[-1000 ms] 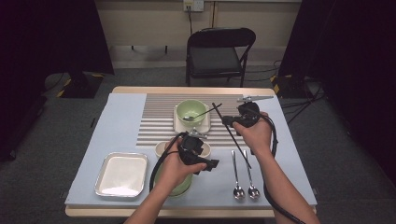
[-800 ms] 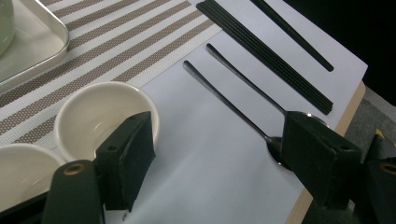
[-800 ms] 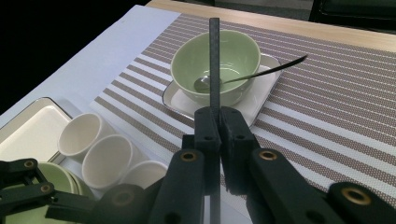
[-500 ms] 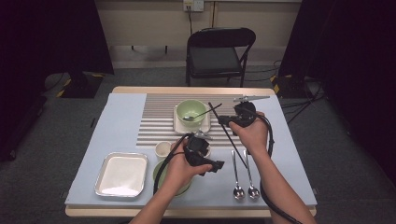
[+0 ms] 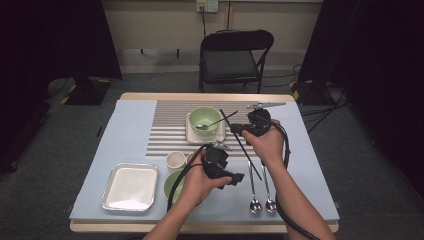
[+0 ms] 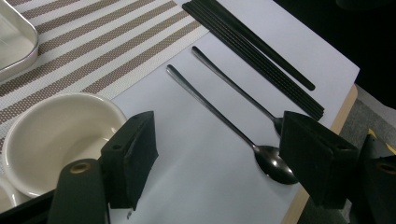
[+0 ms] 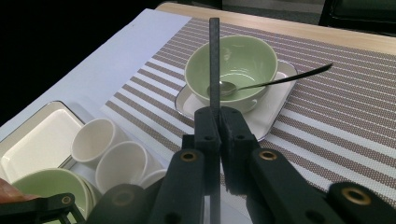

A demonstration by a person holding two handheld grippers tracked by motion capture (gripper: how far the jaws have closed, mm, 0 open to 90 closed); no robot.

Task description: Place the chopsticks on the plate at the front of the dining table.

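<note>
Black slender chopstick (image 7: 214, 60), straight

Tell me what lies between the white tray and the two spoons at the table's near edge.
In the high view, a green bowl, partly hidden by the left hand, lies between the tray and the spoons.

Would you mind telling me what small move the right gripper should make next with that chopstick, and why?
Probably carry it toward the green bowl and lower the tip. The right gripper is shut on one black chopstick, upright in the right gripper view, while the left gripper hangs open over two spoons.
</note>
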